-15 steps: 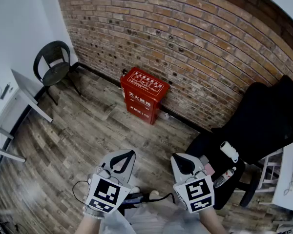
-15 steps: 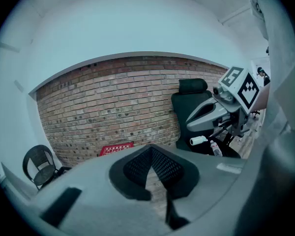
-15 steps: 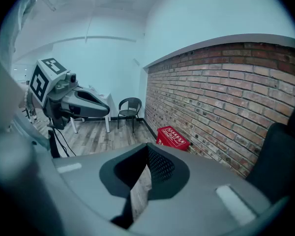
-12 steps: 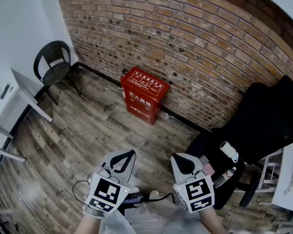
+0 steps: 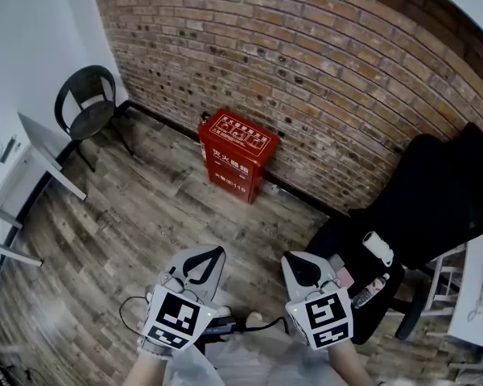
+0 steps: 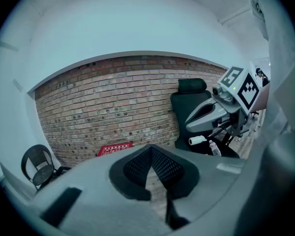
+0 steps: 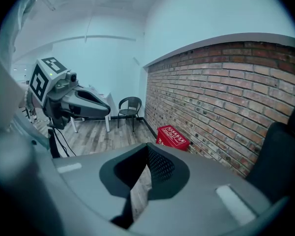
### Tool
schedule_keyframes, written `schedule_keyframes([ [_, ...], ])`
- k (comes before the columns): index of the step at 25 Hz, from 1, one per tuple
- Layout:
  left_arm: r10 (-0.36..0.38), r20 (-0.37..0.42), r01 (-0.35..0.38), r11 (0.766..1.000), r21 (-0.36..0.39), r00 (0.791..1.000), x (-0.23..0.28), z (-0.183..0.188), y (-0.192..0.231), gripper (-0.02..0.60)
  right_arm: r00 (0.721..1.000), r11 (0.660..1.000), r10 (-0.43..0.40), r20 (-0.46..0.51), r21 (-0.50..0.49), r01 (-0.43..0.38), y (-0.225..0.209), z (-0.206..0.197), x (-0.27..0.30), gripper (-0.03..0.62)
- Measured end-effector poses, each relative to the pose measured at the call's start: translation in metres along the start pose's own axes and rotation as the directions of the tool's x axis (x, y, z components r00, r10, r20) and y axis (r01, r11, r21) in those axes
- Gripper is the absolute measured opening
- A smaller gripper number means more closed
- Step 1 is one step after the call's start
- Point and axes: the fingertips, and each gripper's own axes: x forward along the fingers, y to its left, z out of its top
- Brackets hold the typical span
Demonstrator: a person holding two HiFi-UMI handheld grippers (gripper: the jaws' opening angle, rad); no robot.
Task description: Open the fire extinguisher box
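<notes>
Wood-plank floor (image 5: 137, 215) fills the room. At six o'clock, the left gripper (image 5: 216, 252) and right gripper (image 5: 289, 258) hover, jaws closed together, both empty. At twelve o'clock, well apart, the red metal fire extinguisher box (image 5: 237, 155) stands shut against the brick wall (image 5: 322, 71).

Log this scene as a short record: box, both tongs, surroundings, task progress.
Box: red fire extinguisher box, lid closed, on the wooden floor against the brick wall
Left tongs: shut, empty, well short of the box
Right tongs: shut, empty, beside the left tongs
Surroundings: round black chair left of the box, black office chair to its right
Progress: box not yet touched
</notes>
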Motion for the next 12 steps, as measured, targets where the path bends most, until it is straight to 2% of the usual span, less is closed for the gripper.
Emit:
schedule_keyframes([
  [12, -0.004, -0.003, 0.004, 1.0, 0.001, 1.0, 0.0014, -0.0002, 0.0021, -0.008, 1.0, 1.0, 0.0, 0.003, 0.022, -0.001, 0.0004, 0.0007, 0.0032, 0.005],
])
